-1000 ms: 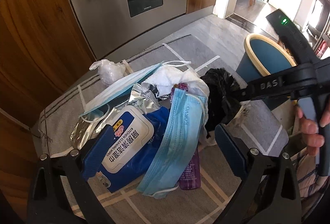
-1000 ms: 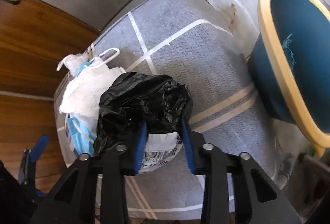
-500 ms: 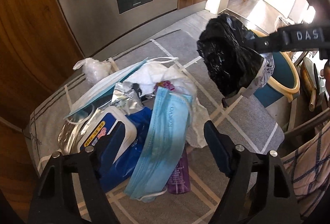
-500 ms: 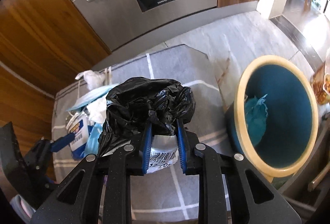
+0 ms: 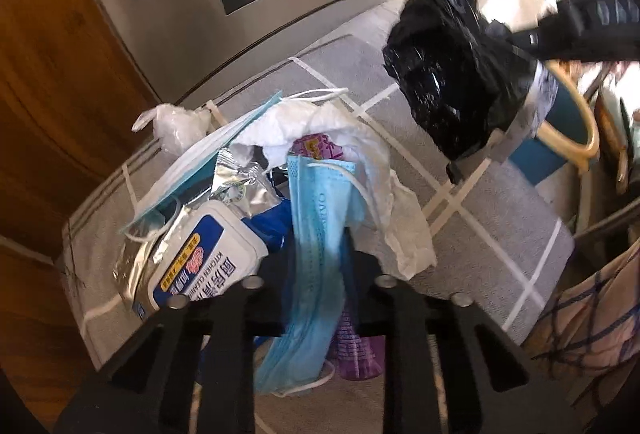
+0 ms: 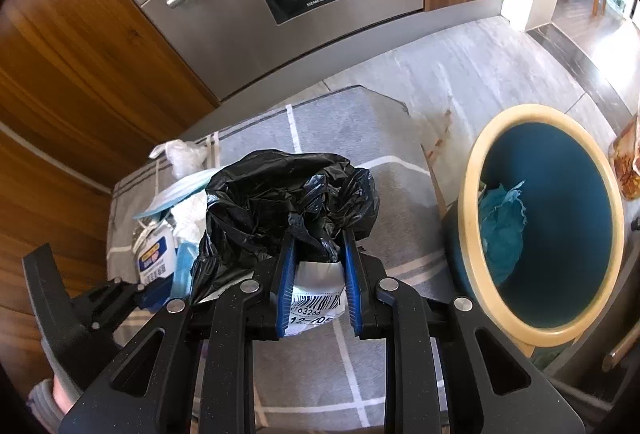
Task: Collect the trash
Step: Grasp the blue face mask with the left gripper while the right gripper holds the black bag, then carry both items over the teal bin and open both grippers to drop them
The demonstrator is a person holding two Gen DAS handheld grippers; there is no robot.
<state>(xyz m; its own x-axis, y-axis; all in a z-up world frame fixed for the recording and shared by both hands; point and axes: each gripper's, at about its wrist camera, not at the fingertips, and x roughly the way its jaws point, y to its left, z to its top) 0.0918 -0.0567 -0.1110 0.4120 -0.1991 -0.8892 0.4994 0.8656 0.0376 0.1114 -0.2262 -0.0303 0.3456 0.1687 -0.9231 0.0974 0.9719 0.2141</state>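
The right gripper (image 6: 316, 274) is raised in the air, its two blue-padded jaws pressed close together on a black bag (image 6: 288, 202), which bulges out ahead of the fingertips. Seen from the left wrist camera, this gripper reaches in from the upper right, blurred. The left gripper (image 5: 312, 266) sits lower and to the left, pointing down, its black jaws drawn near each other with a blue mask (image 5: 320, 234) between them. Whether they actually pinch it cannot be told.
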